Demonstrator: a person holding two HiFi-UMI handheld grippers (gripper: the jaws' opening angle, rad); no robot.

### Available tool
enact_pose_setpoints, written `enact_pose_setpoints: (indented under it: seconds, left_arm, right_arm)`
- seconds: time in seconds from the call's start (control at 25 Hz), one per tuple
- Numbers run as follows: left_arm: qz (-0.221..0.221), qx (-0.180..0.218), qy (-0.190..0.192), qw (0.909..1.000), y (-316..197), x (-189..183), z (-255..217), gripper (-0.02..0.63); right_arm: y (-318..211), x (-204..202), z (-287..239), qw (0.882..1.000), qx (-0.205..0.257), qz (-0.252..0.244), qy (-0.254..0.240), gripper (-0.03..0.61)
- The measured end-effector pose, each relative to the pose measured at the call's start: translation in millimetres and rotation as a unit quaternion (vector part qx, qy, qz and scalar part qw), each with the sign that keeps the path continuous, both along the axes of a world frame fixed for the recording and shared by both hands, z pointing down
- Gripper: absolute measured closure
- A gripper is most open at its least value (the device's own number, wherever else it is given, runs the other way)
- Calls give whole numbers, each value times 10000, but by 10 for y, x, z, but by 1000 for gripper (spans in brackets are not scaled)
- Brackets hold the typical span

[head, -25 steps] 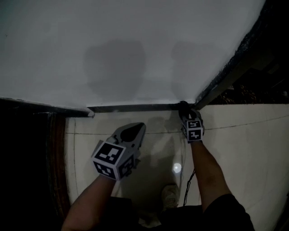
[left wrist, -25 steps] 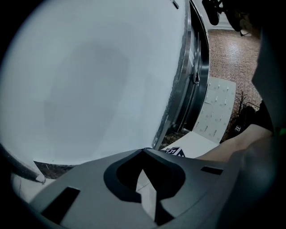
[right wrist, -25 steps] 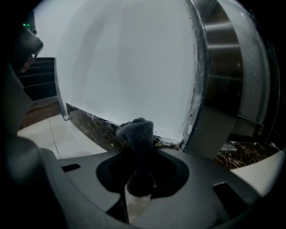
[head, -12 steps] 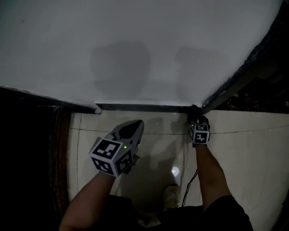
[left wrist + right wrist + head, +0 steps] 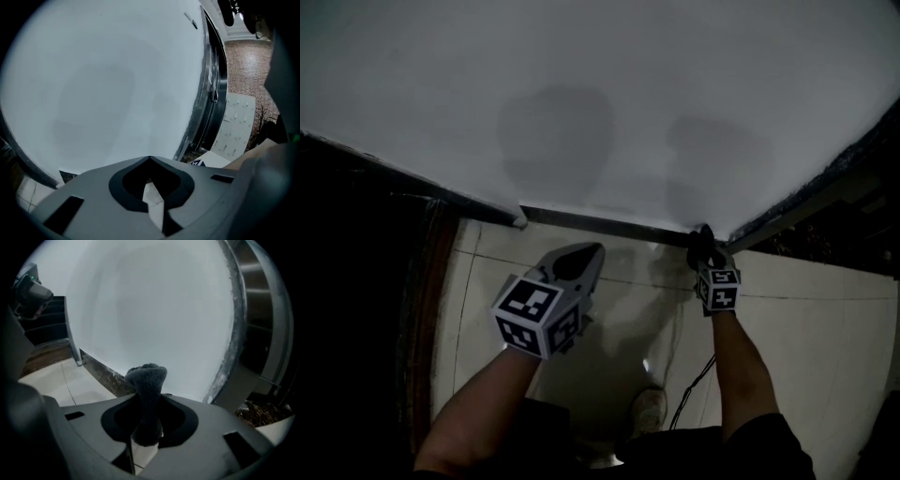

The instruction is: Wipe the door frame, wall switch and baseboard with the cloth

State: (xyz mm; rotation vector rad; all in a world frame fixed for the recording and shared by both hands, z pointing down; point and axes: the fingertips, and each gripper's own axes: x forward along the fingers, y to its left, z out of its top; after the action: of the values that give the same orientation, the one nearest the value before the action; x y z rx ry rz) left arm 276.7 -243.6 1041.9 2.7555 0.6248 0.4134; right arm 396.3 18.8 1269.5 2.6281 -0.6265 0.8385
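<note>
The right claw [image 5: 705,246] is gripping the cloth [image 5: 147,380], holding it at the baseboard's [image 5: 600,225] right end. The left claw [image 5: 584,253] is hanging clenched and empty, just short of the baseboard's middle.

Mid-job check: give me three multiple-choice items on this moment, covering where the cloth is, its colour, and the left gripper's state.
1. Where is the cloth?
A) at the baseboard's right end, by the door frame
B) loose on the floor
C) high on the wall

2. Cloth colour?
A) white
B) dark grey
C) red

3. The left gripper is:
A) shut on the cloth
B) wide open
C) shut, empty

Answers:
1 A: the head view shows it at that corner, held by the right gripper.
2 B: the right gripper view shows dark grey.
3 C: its jaws are together with nothing between them.
</note>
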Motion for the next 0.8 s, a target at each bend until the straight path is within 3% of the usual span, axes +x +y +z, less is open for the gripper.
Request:
enact_pose_setpoints:
  seconds: [0.12, 0.24, 0.36, 0.4, 0.48, 0.6, 0.8]
  left_arm:
    - [-228, -25, 239, 9995, -158, -28, -134, 612]
    - [-578, 79, 552, 9968, -368, -173, -283, 612]
    - [-444, 677, 815, 9934, -420, -400, -650, 612]
    - [-274, 910, 887, 9915, -418, -483, -889, 612]
    - [-286, 937, 917, 9910, -525, -664, -1491, 612]
    - [-905, 564, 616, 9924, -855, -913, -2342, 612]
    - [-1398, 678, 198, 9877, -1088, -1312, -3741, 612]
  right_arm:
    - [-226, -115, -262, 9986, -11, -516, 134, 489]
    - [-413, -396, -816, 9971, 319, -650, 250, 489]
    - [-461, -695, -1815, 9937, 594, -777, 550, 489]
    - [-456, -780, -2184, 9921, 676, -827, 664, 489]
    - [-445, -953, -2901, 9897, 879, -825, 767, 491]
    - [-468, -1121, -3953, 9863, 1133, -778, 909, 489]
    - [-507, -1407, -5685, 9790, 1617, -781, 962, 491]
